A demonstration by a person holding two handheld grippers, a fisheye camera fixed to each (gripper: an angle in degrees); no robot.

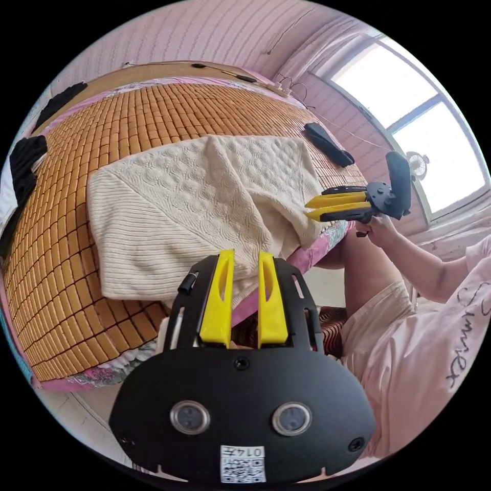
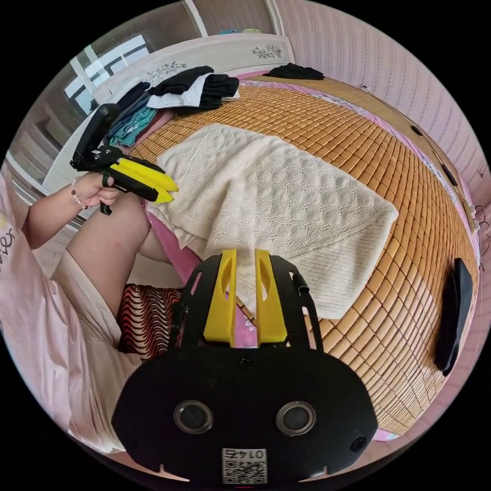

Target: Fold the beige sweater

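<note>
Left gripper view: beige sweater (image 1: 199, 204), knitted, folded rectangular, ahead of left gripper (image 1: 244, 255); right gripper (image 2: 245, 255); both parted, empty.

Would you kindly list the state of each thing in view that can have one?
beige sweater: partly folded, flat on the mat, near edge hanging over the bedside.
left gripper: jaws slightly apart, holding nothing.
right gripper: jaws slightly apart, holding nothing.
bamboo mat: spread flat over the bed.
pile of dark clothes: heaped loosely by the headboard.
</note>
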